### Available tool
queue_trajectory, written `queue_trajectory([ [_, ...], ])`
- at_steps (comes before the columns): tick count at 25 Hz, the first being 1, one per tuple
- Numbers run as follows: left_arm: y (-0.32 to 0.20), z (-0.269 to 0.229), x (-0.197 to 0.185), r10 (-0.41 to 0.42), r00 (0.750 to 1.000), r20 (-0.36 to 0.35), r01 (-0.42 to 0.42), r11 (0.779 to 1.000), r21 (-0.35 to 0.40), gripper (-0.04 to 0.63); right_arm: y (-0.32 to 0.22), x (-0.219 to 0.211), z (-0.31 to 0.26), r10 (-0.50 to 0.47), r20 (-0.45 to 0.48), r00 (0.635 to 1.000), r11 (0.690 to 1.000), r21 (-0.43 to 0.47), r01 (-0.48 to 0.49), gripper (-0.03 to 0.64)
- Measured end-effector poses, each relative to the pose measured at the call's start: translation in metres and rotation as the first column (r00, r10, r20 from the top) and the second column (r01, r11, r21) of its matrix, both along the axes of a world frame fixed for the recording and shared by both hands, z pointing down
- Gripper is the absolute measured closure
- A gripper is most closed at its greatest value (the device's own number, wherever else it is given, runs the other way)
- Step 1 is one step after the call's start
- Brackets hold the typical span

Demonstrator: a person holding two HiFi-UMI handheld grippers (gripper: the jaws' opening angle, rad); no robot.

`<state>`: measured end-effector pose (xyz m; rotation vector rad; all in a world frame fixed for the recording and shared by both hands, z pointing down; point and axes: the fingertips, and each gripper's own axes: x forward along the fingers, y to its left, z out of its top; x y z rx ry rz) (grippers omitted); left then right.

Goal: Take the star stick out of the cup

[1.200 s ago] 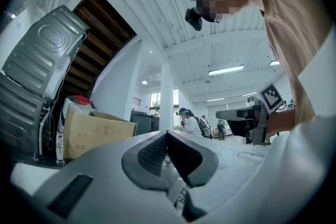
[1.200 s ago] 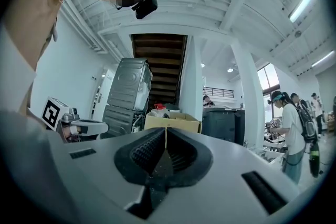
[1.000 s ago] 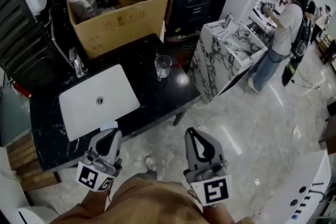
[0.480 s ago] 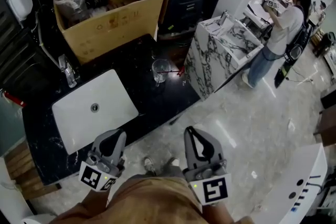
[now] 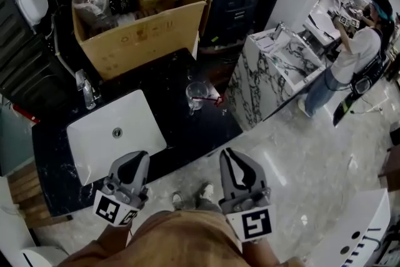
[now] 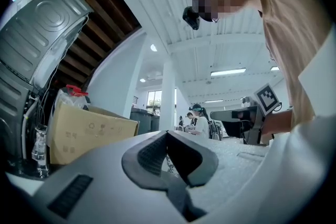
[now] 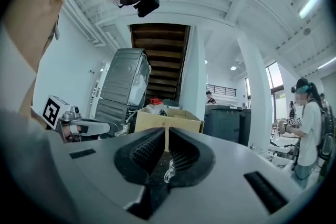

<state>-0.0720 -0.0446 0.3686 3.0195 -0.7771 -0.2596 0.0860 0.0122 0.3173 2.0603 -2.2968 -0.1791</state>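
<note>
A clear glass cup stands on the black counter, to the right of the sink. A thin red star stick leans out of it toward the right. My left gripper hovers at the counter's near edge, jaws together and empty. My right gripper is over the floor just off that edge, also shut with nothing in it. Both are well short of the cup and point toward it. In the left gripper view the left gripper has its tips meeting. In the right gripper view the right gripper shows only a hairline slit.
A white sink with a faucet fills the counter's left. An open cardboard box holding a plastic jug stands behind the cup. A marble-patterned block is to the right, with a person working beyond it.
The counter, sink and cup have slid down the head view toward the grippers. Both grippers kept their spots in the view and stayed shut.
</note>
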Motion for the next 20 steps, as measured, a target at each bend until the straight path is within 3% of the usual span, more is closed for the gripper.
queue_trajectory([
  [18,-0.014,-0.003,0.015,-0.089,0.996,0.027,0.089,0.996,0.010,0.594,-0.034,0.022,0.009,-0.086,0.013,0.996,0.996,0.003,0.086,0.609],
  [20,-0.014,-0.001,0.013,-0.099,0.995,0.032,0.099,0.995,0.006,0.594,-0.038,0.023,0.015,-0.095,0.016,0.995,0.995,-0.011,0.095,0.553],
])
